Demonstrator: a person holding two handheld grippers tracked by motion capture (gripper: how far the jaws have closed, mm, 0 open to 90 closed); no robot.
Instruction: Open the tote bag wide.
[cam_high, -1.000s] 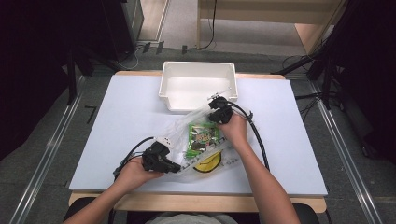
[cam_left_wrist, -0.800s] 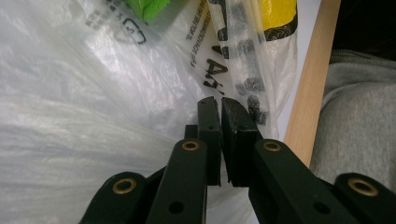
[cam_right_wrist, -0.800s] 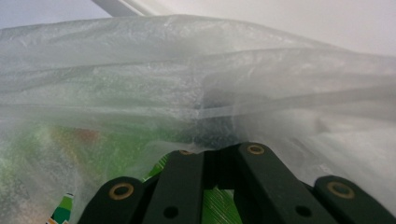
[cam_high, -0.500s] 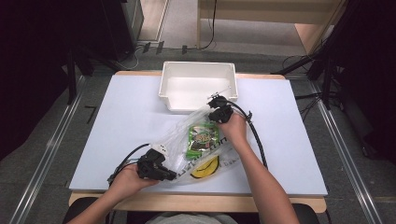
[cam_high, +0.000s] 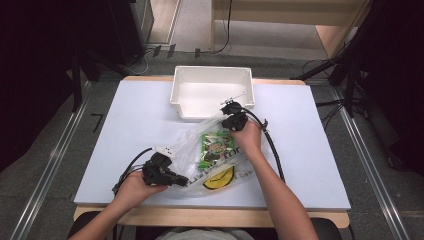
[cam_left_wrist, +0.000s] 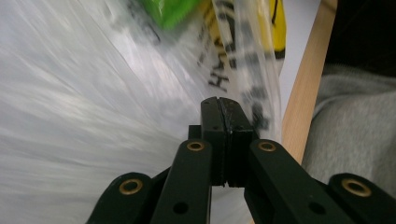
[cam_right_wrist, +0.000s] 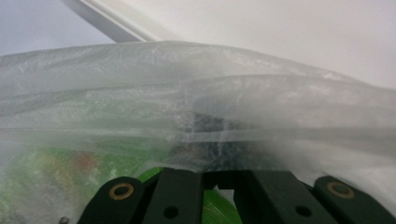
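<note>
A: Where does the clear plastic bag (cam_high: 210, 150) lie?

B: On the white table (cam_high: 125, 125), stretched from just in front of the white bin (cam_high: 212, 91) at the far edge down towards the near edge, a little right of the middle. A green packet (cam_high: 216, 148) and a yellow item (cam_high: 219, 178) show through the film.

A: What is the state of the left gripper (cam_high: 179, 180)?

B: Its jaws are pressed flat together, as seen in the left gripper view (cam_left_wrist: 224, 116), with printed bag film lying against them at the bag's near end; whether film is pinched between the pads cannot be told. The wooden near edge of the table runs just beside it.

A: And the right gripper (cam_high: 231, 111)?

B: It sits at the bag's far end, beside the bin. In the right gripper view the film drapes over the jaw tips (cam_right_wrist: 217, 140), which are closed and appear to be bunching the bag's film.
</note>
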